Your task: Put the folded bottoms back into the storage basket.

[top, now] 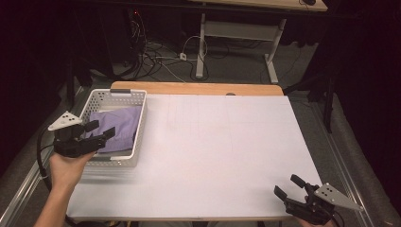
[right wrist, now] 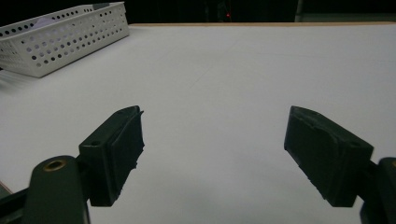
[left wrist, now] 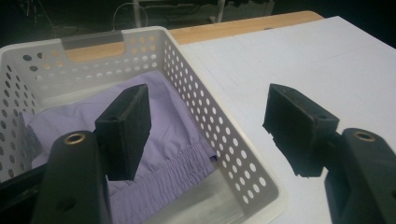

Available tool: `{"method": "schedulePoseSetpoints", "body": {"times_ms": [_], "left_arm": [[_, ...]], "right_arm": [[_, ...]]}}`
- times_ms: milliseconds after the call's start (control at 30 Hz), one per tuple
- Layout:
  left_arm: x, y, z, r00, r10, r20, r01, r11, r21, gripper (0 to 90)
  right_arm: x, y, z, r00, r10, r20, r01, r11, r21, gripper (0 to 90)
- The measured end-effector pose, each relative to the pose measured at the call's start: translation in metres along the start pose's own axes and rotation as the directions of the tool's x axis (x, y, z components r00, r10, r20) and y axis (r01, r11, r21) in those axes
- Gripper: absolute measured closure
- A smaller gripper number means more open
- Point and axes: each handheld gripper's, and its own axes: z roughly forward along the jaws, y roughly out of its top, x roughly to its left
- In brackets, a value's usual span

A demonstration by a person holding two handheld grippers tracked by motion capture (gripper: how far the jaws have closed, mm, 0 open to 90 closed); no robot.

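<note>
A white perforated basket stands at the table's left side with a folded lilac garment lying inside it. My left gripper hovers over the basket's near end, jaws open and empty. In the left gripper view one jaw hangs above the lilac garment and the other outside the basket wall, over the table. My right gripper rests at the table's front right corner, open, with nothing between its jaws.
A white sheet covers the table, with a wooden edge showing at the back. Beyond it stand a desk frame and floor cables. The basket lies far left in the right gripper view.
</note>
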Motion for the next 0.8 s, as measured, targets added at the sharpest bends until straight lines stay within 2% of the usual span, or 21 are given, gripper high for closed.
{"method": "schedulePoseSetpoints", "body": {"times_ms": [800], "left_arm": [[-0.011, -0.015, -0.011, 0.9996, 0.001, 0.028, 0.000, 0.9990, -0.044, 30.6]], "right_arm": [[0.000, 0.000, -0.001, 1.0000, 0.004, 0.001, -0.004, 1.000, 0.000, 20.5]]}}
